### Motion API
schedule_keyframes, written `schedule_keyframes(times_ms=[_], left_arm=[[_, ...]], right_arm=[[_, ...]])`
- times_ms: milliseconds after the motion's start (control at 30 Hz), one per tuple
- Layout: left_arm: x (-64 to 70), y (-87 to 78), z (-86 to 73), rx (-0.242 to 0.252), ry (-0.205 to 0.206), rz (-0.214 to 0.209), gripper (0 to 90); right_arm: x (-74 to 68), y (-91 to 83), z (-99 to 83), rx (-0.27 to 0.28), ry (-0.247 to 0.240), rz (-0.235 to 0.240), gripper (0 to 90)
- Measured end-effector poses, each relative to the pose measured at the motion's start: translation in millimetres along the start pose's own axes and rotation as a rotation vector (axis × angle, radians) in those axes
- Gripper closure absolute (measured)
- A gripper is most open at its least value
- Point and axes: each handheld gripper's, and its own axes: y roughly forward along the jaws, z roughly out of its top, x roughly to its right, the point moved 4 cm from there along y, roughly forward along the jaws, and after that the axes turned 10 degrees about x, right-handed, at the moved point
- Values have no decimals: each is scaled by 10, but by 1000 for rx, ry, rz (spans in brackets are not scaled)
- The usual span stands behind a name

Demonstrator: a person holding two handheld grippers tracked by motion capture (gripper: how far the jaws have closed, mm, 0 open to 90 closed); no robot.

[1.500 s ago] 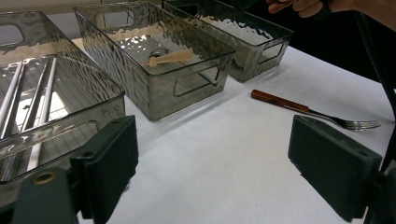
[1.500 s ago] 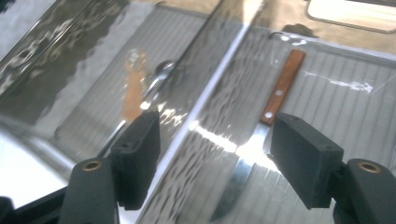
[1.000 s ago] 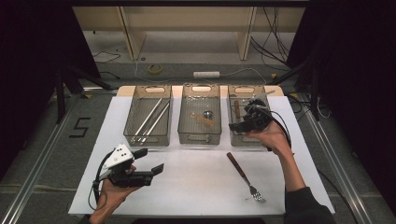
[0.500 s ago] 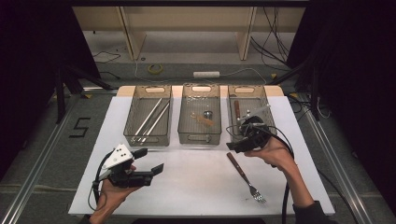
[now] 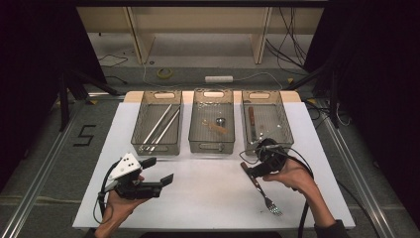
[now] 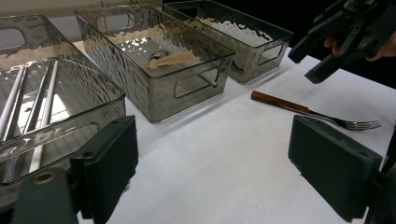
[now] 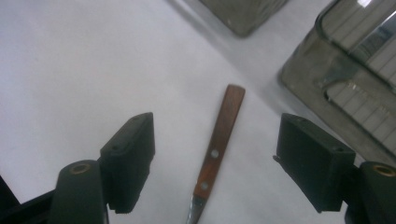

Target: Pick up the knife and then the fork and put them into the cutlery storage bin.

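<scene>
A fork (image 5: 264, 196) with a brown wooden handle lies on the white table, front right. My right gripper (image 5: 250, 166) hovers open just above the handle end. In the right gripper view the handle (image 7: 220, 130) lies between the two spread jaws of that gripper (image 7: 215, 163), untouched. My left gripper (image 5: 158, 170) is held open and empty above the front left of the table. Its own view (image 6: 212, 163) looks across at the fork (image 6: 303, 109) and the right gripper (image 6: 322, 51).
Three clear bins stand in a row at the back. The left bin (image 5: 143, 146) holds long metal sticks. The middle bin (image 5: 212, 146) holds a small spoon and a wooden piece. The right bin (image 5: 285, 124) holds a brown-handled utensil.
My right gripper came down and toward me from over the right bin to the fork's handle. The left gripper has stayed in place.
</scene>
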Motion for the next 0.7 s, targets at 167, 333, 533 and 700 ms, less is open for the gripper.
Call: schedule_keyframes(times_ms=[167, 333, 533, 700], left_arm=[[2, 1, 1, 0, 2, 0, 153], [2, 0, 1, 0, 3, -1, 153], [2, 0, 0, -1, 1, 0, 153], [3, -1, 0, -1, 4, 0, 153]], right_arm=[[0, 75, -109, -42, 6, -7, 325], [-10, 122, -161, -67, 7, -5, 334], [-20, 171, -211, -99, 8, -9, 337], [-23, 222, -254, -128, 9, -11, 337]])
